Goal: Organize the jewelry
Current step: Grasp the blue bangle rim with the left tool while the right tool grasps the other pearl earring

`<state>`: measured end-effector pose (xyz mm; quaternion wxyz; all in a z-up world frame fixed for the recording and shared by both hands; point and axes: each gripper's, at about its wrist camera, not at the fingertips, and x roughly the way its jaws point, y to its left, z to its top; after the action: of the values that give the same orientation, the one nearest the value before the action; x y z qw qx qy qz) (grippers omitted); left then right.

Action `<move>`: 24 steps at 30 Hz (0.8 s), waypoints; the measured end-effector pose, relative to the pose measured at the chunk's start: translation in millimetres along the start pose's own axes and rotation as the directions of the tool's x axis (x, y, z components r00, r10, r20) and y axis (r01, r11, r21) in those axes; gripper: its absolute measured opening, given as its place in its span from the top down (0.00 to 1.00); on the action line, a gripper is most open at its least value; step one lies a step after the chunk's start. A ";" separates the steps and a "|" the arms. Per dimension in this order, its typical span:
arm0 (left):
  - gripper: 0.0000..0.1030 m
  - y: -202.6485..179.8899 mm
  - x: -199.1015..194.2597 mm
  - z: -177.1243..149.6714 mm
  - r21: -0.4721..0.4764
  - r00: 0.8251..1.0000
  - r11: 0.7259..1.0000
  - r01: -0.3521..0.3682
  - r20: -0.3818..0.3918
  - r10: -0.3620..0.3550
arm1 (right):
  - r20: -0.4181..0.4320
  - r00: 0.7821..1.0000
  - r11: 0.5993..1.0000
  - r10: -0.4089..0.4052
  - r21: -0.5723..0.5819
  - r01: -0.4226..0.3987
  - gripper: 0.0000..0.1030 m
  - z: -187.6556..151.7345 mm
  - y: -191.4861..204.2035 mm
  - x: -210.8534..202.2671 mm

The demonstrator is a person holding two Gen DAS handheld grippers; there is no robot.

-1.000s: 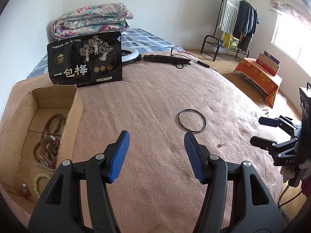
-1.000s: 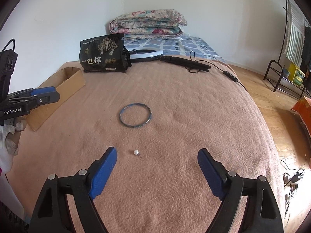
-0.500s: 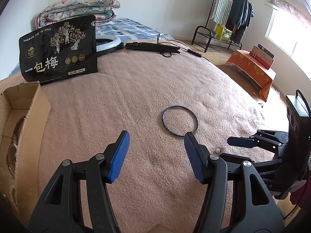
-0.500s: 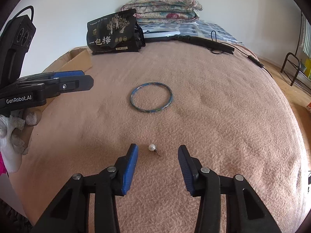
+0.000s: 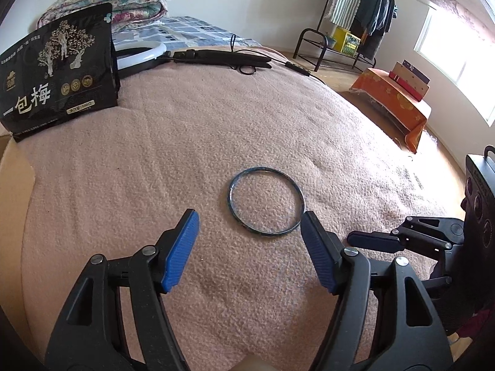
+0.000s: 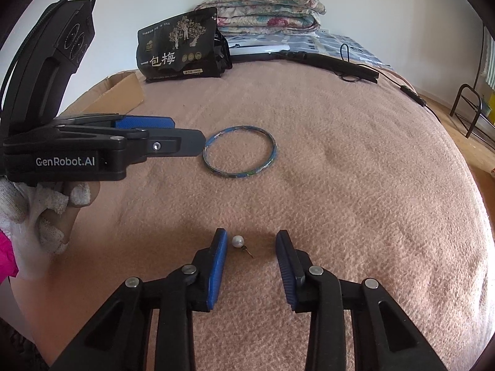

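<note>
A thin blue bangle (image 5: pixel 266 201) (image 6: pixel 239 151) lies flat on the pink blanket. My left gripper (image 5: pixel 249 227) hangs just short of it, its jaws opening, with nothing between them; its right pad (image 5: pixel 318 258) sits beside the bangle's near rim. It also reaches in from the left in the right wrist view (image 6: pixel 185 142). A small pearl stud earring (image 6: pixel 238 242) lies between the pads of my right gripper (image 6: pixel 252 244), close to the left pad (image 6: pixel 218 266). The right jaws are closing and do not press on the pearl.
A cardboard box (image 6: pixel 119 92) stands at the blanket's left edge, with a black pouch (image 5: pixel 58 74) behind it. A ring light (image 5: pixel 139 55), a black folded stand and cable (image 5: pixel 222 58) and folded quilts (image 6: pixel 266 6) lie at the back. A gloved hand (image 6: pixel 37 216) holds the left gripper.
My left gripper has come forward and down to the bangle and widened. My right gripper has sunk around the pearl earring and narrowed a lot.
</note>
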<state>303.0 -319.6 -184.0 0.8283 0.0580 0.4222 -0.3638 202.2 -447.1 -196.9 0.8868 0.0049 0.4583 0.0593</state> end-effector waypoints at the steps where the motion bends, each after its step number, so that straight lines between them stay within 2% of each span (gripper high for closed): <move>1: 0.32 -2.8 2.5 1.2 0.007 1.000 1.000 0.002 -0.004 -0.001 | -0.003 1.000 1.000 -0.001 0.000 0.001 0.70 -0.1 -0.2 0.6; 13: 0.32 -20.3 27.4 1.1 0.074 0.998 0.997 -0.036 -0.046 0.039 | -0.004 0.999 0.999 -0.032 -0.003 0.032 0.84 -1.6 -6.3 -0.9; 16: 0.31 -22.8 30.6 1.3 0.088 0.998 0.995 -0.038 -0.049 0.042 | -0.002 0.999 0.999 -0.046 -0.001 0.046 0.84 -2.9 -8.7 -2.2; 19: 0.25 -26.4 33.1 2.7 0.103 0.998 0.994 -0.039 -0.048 0.044 | -0.003 0.998 0.998 -0.056 0.003 0.056 0.84 -2.7 -10.4 -2.7; 24: 0.24 -31.8 42.7 5.8 0.135 0.995 0.988 -0.078 -0.059 0.086 | -0.006 0.997 0.997 -0.076 0.001 0.076 0.84 -3.4 -13.1 -4.4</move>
<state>302.3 -368.7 -205.3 0.8228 0.1419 0.4208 -0.3547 198.2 -460.7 -196.1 0.8871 -0.0124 0.4607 0.0253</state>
